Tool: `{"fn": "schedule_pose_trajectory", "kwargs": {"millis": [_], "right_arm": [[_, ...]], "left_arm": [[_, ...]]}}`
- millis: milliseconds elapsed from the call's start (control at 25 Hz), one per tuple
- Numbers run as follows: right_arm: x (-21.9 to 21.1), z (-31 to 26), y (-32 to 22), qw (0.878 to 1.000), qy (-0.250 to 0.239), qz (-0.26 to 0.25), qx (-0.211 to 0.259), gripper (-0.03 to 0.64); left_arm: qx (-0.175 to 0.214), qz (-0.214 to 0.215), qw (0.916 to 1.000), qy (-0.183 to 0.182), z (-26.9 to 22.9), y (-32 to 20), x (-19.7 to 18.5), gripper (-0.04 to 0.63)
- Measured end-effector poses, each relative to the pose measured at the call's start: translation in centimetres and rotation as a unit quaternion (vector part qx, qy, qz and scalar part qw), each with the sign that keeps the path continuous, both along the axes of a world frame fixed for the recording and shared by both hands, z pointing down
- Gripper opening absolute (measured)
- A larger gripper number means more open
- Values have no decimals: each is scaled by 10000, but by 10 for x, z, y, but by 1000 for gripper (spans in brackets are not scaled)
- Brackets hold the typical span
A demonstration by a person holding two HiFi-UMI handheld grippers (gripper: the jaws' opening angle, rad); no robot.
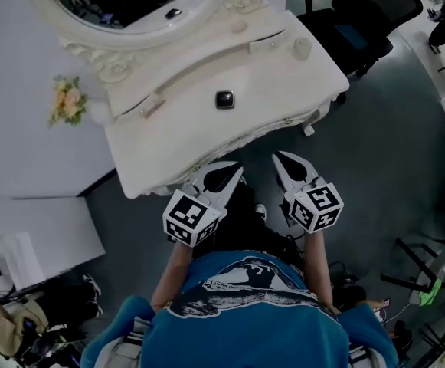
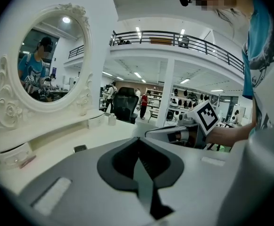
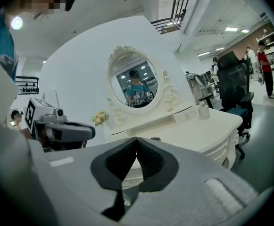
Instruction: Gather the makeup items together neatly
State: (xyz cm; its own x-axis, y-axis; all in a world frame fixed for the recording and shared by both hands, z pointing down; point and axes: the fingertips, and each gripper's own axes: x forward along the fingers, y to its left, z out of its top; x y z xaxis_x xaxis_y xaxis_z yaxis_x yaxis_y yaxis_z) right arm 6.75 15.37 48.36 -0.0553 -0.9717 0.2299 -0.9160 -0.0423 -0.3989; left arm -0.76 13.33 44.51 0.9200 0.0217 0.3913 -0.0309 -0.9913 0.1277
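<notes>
Hovering at centre frame, left claw [image 1: 234, 173] and right claw [image 1: 282, 160] are both clamped together with nothing in them, while the dark compact [image 1: 224, 99] sits just above on the white tabletop [image 1: 178, 125].

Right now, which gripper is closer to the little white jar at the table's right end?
Right. The right gripper hangs off the table at its front edge, nearly in line with the jar; the left gripper is beside it, farther left.

A small dark square compact [image 1: 224, 99] lies flat in the middle of the bench [image 1: 283, 90], at upper centre. A pale bottle [image 1: 302, 48] stands upright, well apart, toward the upper right.
</notes>
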Motion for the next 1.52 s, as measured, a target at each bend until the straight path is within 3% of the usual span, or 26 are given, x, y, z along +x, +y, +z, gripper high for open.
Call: {"fn": "schedule_pose_trajectory", "kwargs": {"millis": [400, 640, 880, 1120, 1320, 1400, 1520], "right_arm": [[11, 20, -108, 9964, 391, -606, -451, 56], [5, 53, -166, 9826, 917, -1192, -1086, 113], [7, 94, -201, 9524, 1579, -1828, -1859, 157], [15, 119, -229, 9218, 2265, -2202, -2248, 205], [18, 132, -249, 8997, 2473, -2656, -2425, 251], [21, 138, -253, 8852, 2636, -2890, -2518, 283], [26, 151, -257, 8540, 2975, -3325, -2677, 311]], "left_arm": [[99, -555, 9981, 230, -16, -104, 1, 15], [44, -823, 9960, 340, -18, -158, 0, 15], [-78, -1044, 9934, 471, -17, -190, 0, 15], [-92, -1130, 9924, 470, -15, -206, -7, 15], [-95, -1407, 9890, 441, -14, -216, -11, 15], [-97, -1558, 9868, 435, -14, -219, -11, 15], [-109, -1868, 9814, 428, -15, -225, -10, 15]]}}
